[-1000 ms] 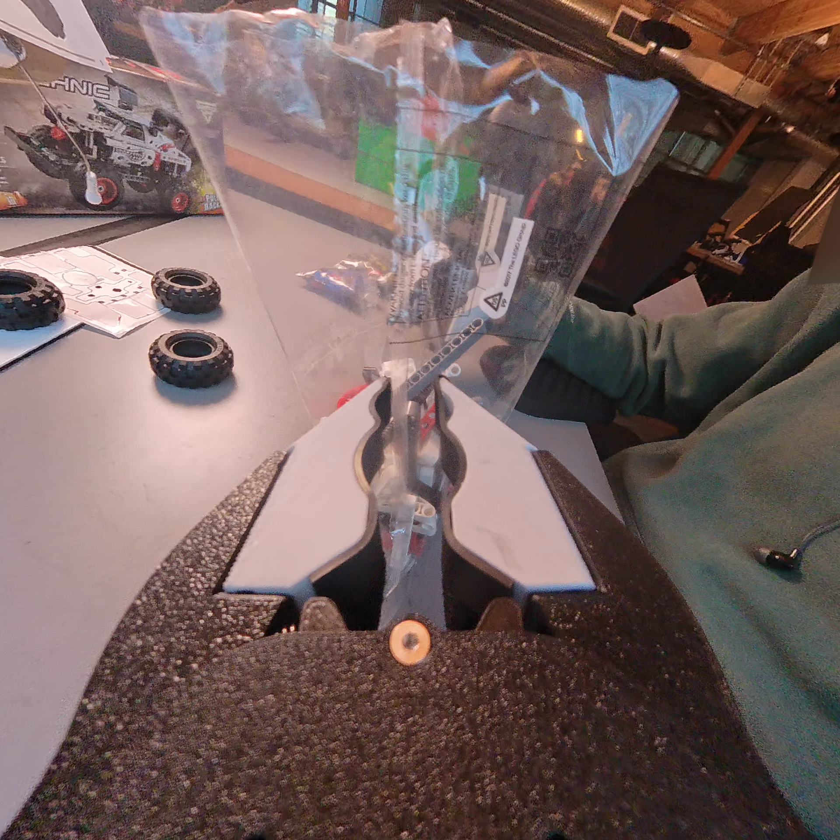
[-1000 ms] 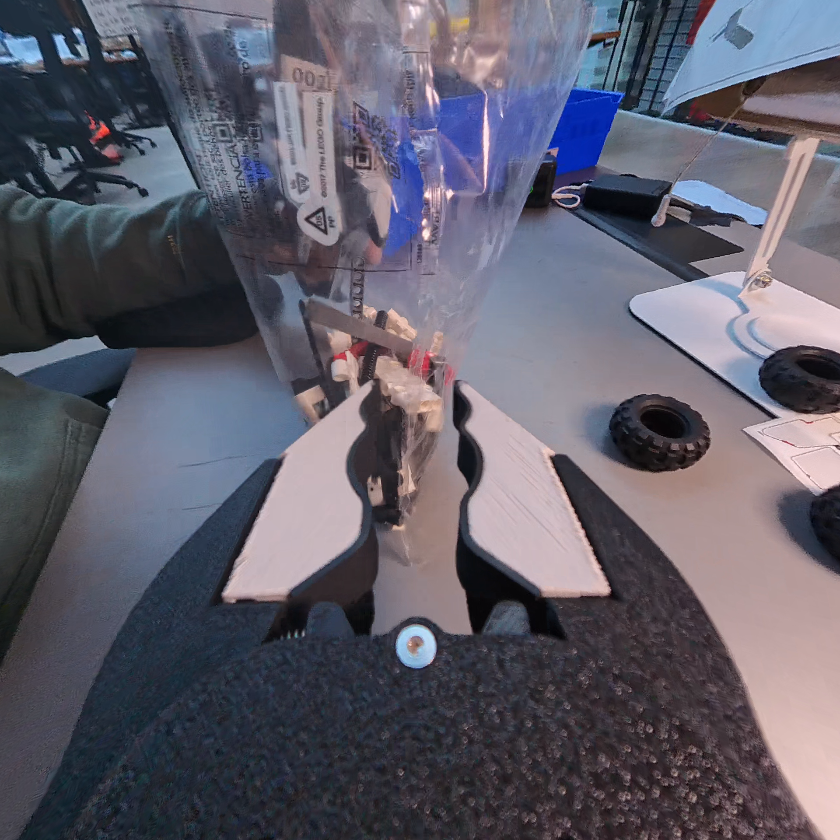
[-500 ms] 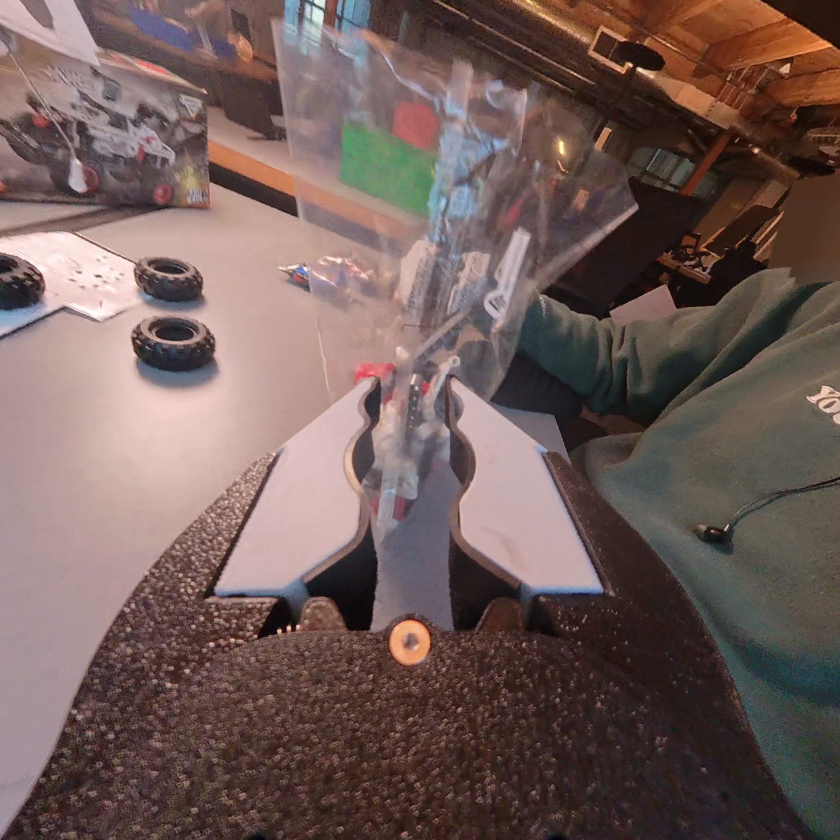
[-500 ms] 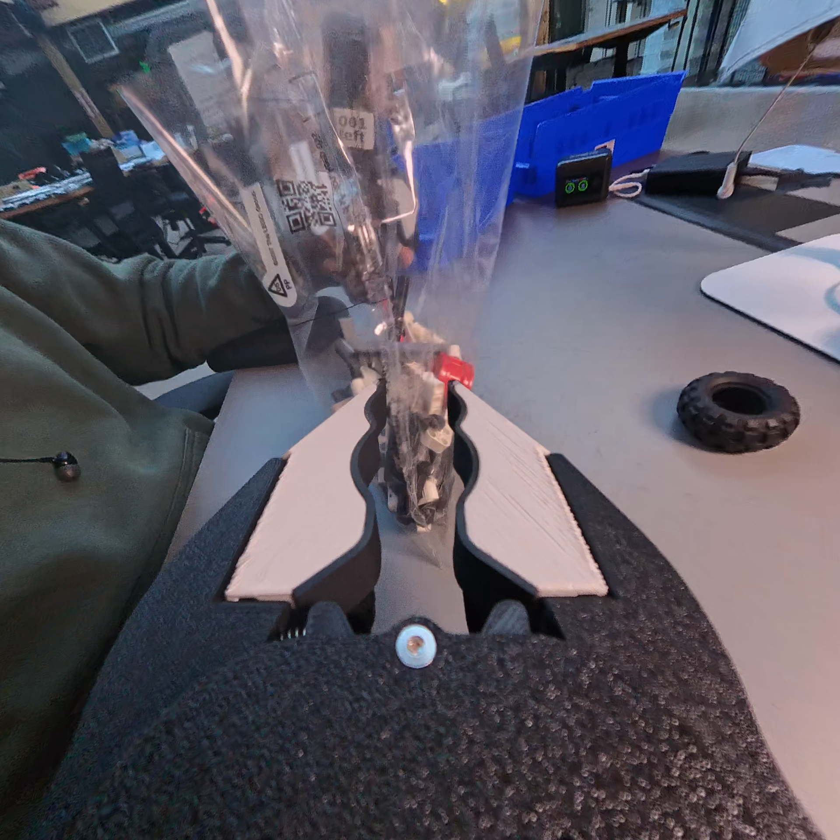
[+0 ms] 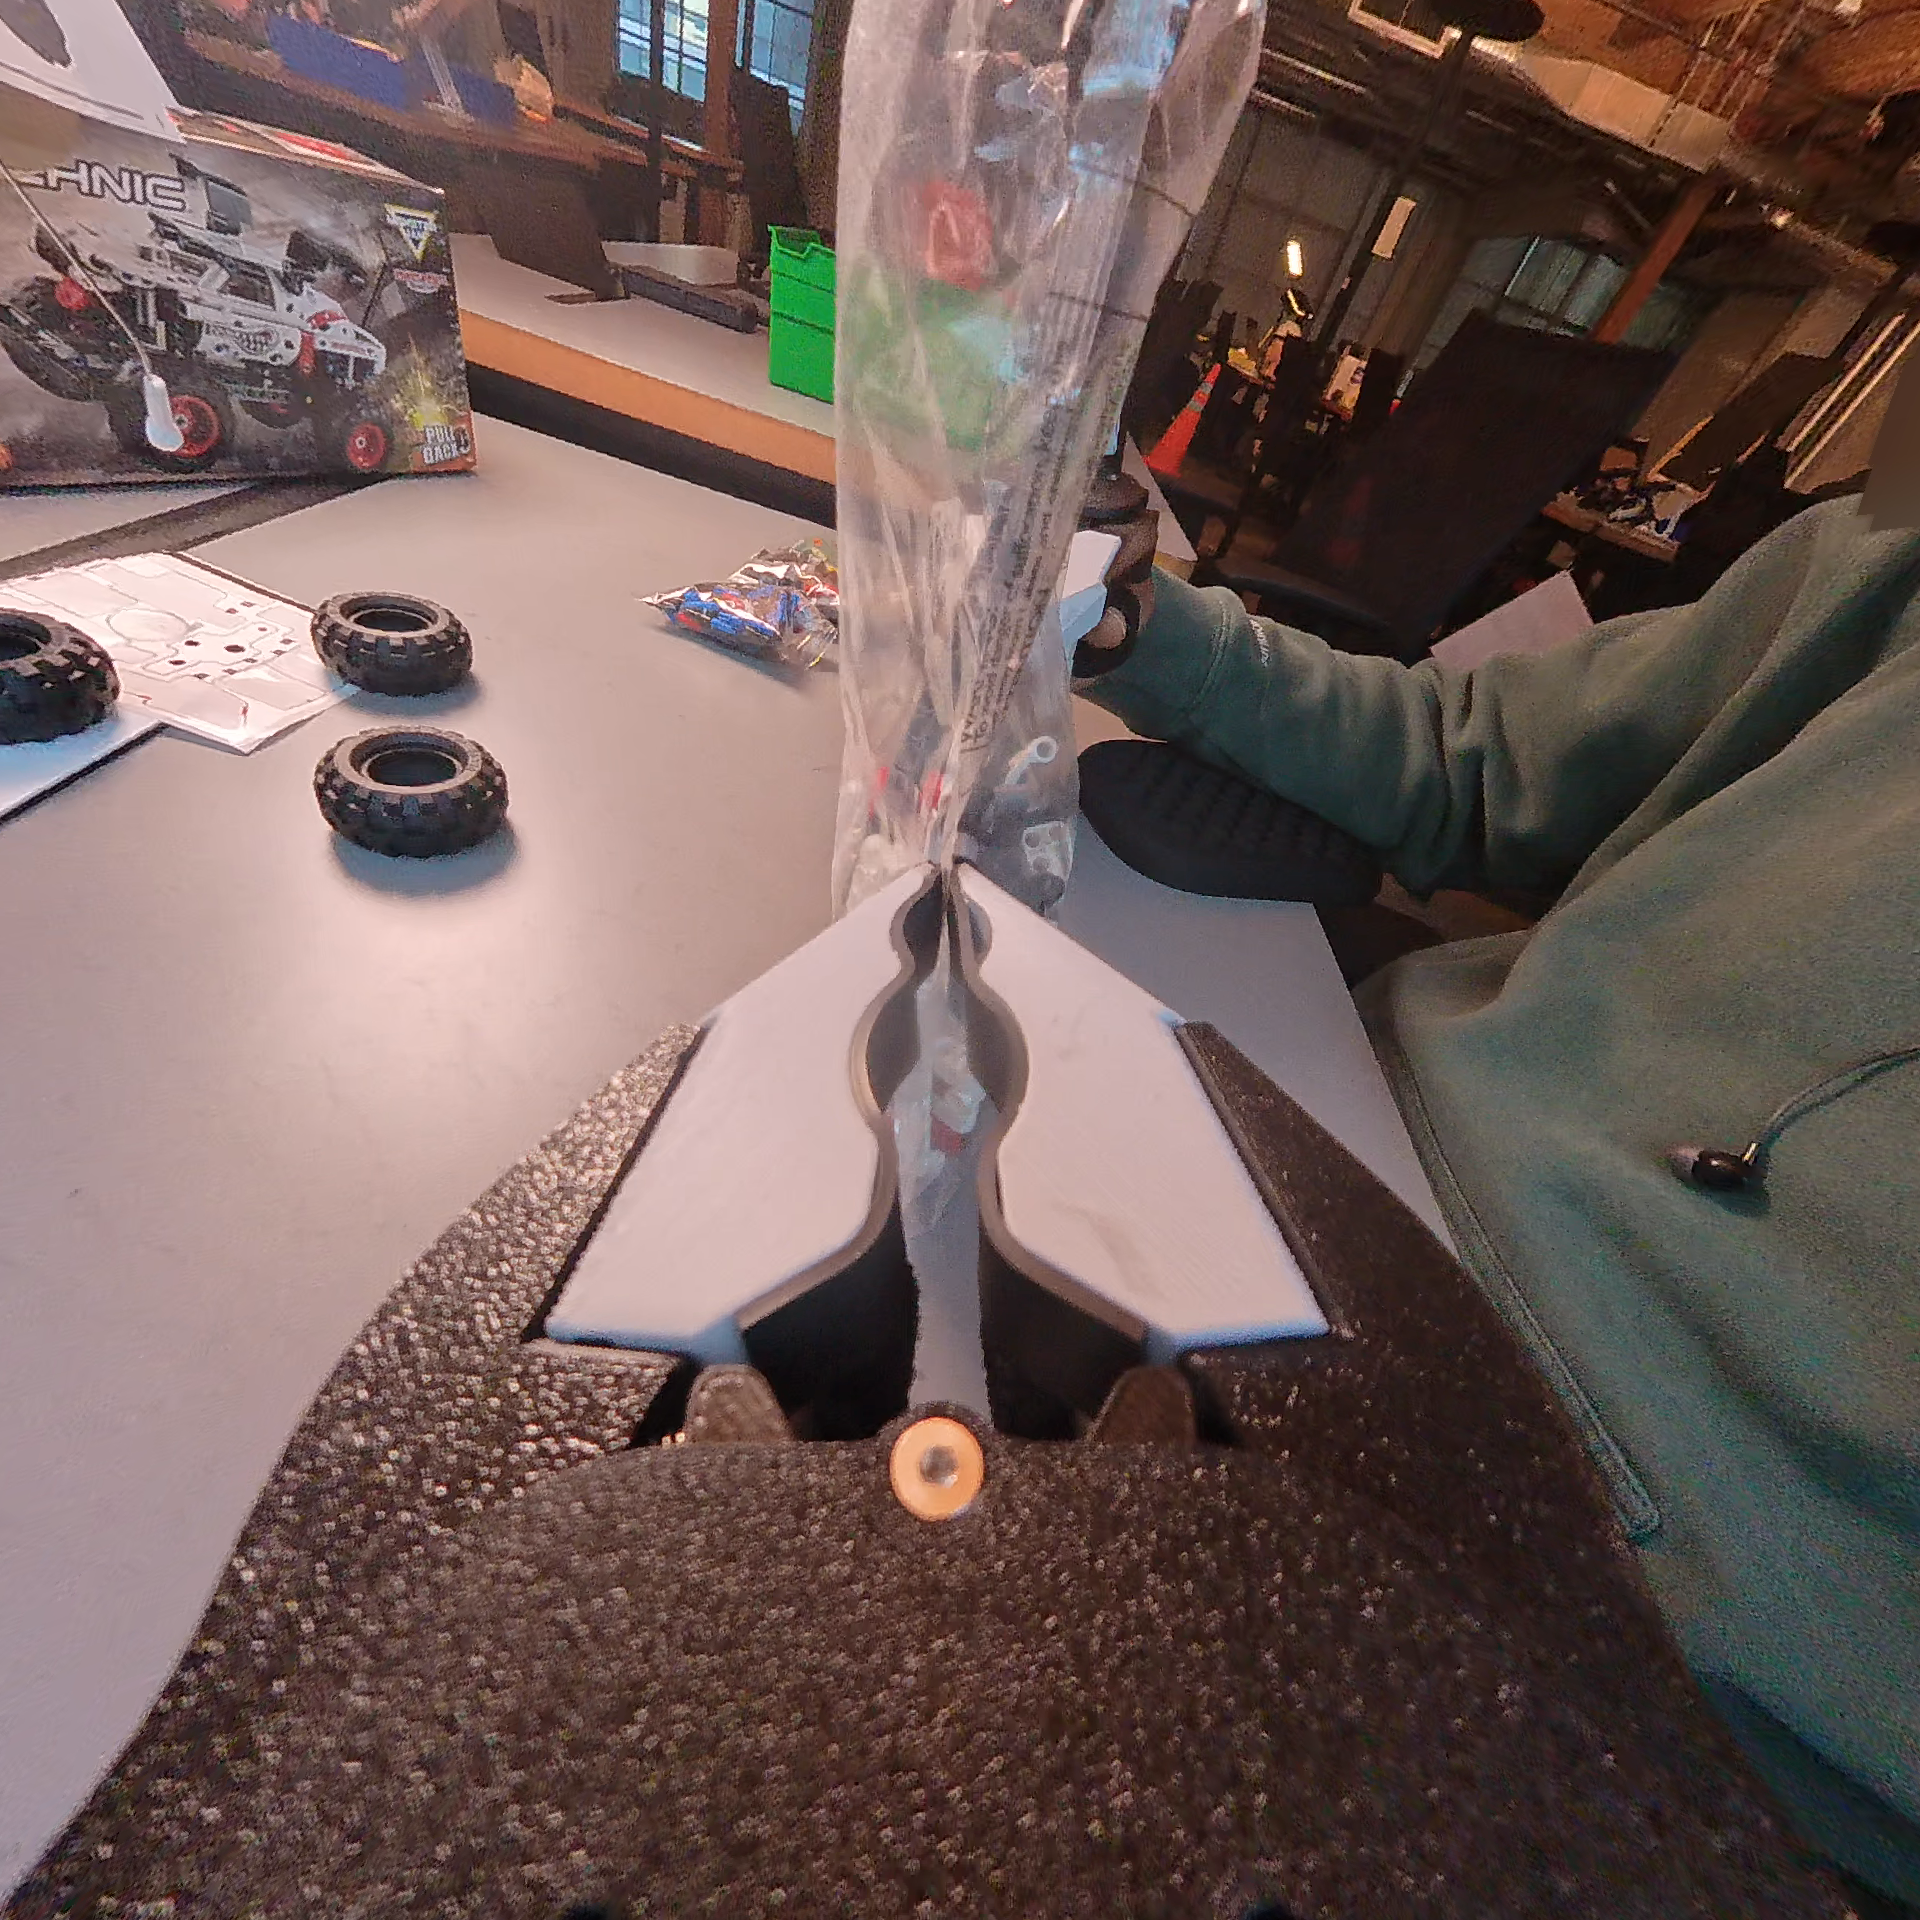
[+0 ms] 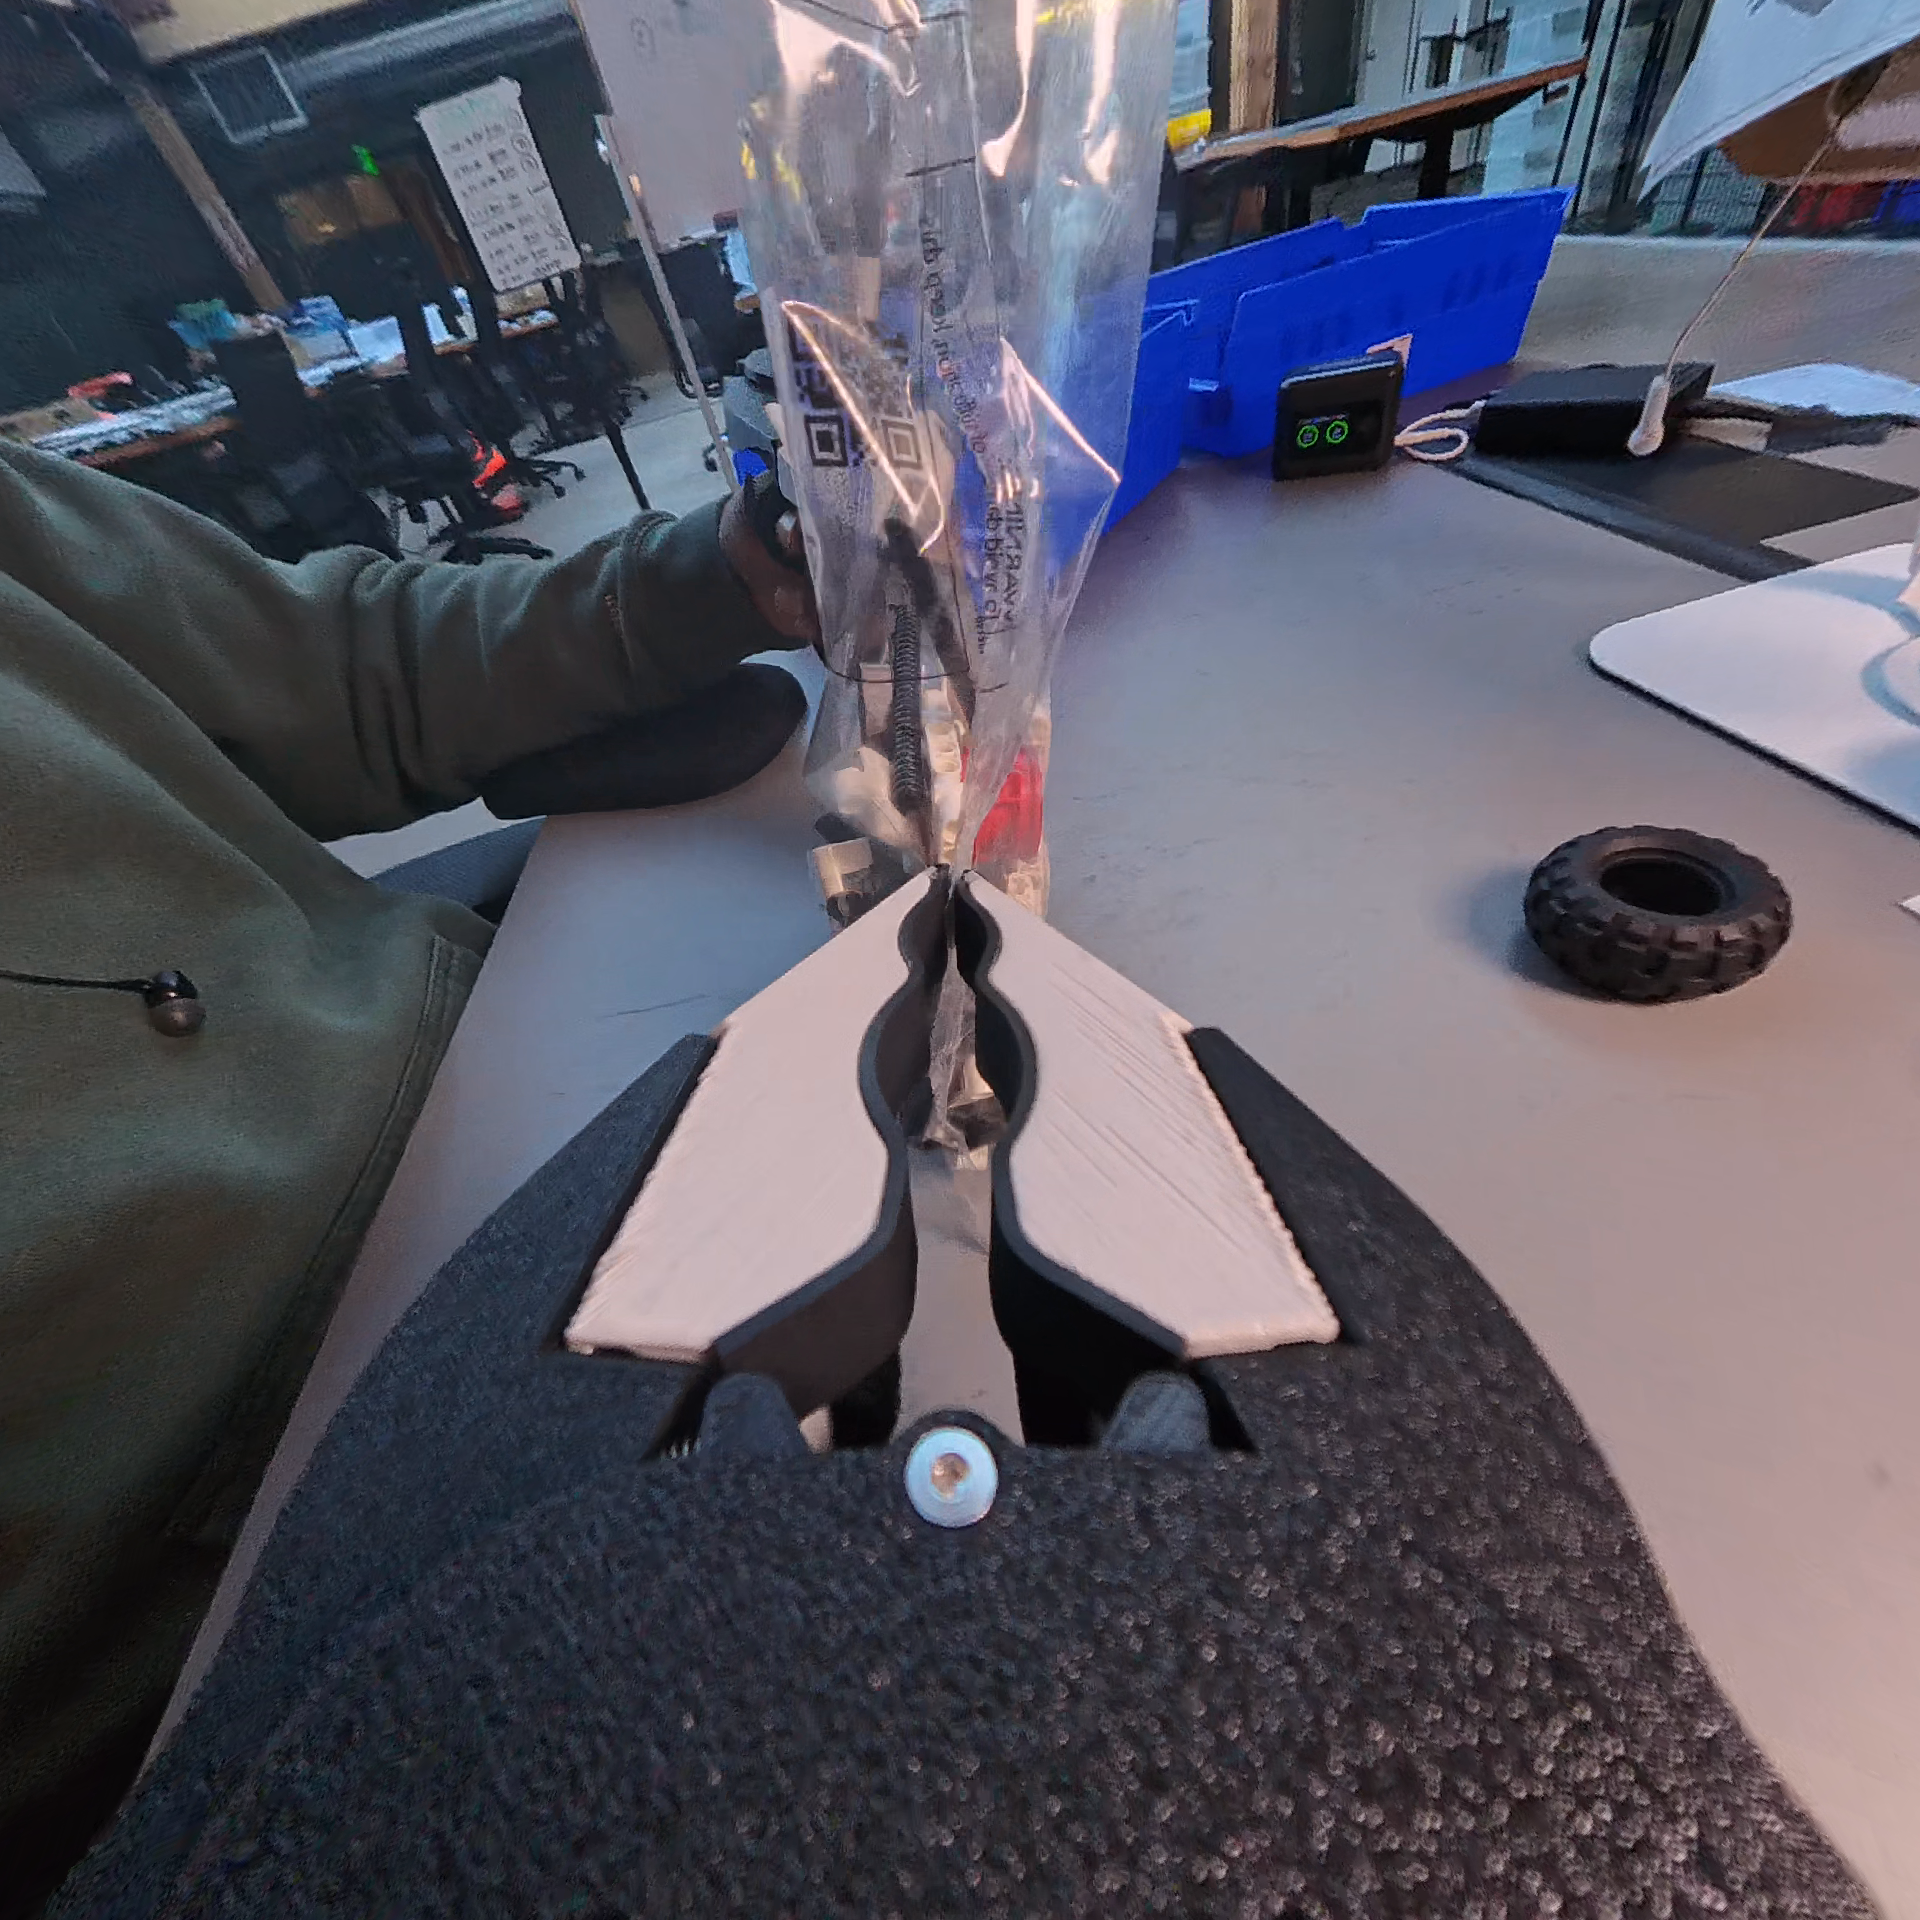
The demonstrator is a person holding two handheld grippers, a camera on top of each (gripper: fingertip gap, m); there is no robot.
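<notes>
A clear plastic bag (image 5: 977, 499) of small toy building parts stands upright over the grey table (image 5: 260, 1039). Loose white, black and red parts sit in its bottom. My left gripper (image 5: 948, 883) is shut on the bag's lower edge, with film and a few parts bunched between the fingers. My right gripper (image 6: 948, 878) is shut on the same bag (image 6: 935, 468) from the opposite side. The other gripper's black body (image 5: 1216, 831) shows just behind the bag, and likewise in the right wrist view (image 6: 655, 743).
Two black toy tyres (image 5: 410, 774) (image 5: 390, 642) and a white sticker sheet (image 5: 187, 644) lie left. A toy truck box (image 5: 229, 312) and a small packet (image 5: 748, 613) lie farther back. Right view: another tyre (image 6: 1657, 914), a white lamp base (image 6: 1787, 665), blue bins (image 6: 1351, 312). A person's green sleeve (image 5: 1455, 748). The tips of one gripper are about 15 centimetres away from the tips of the other.
Both grippers have closed from open onto the bag's bottom edge. The bag, broad and flat before, has turned and is now pinched narrow and stands upright.
</notes>
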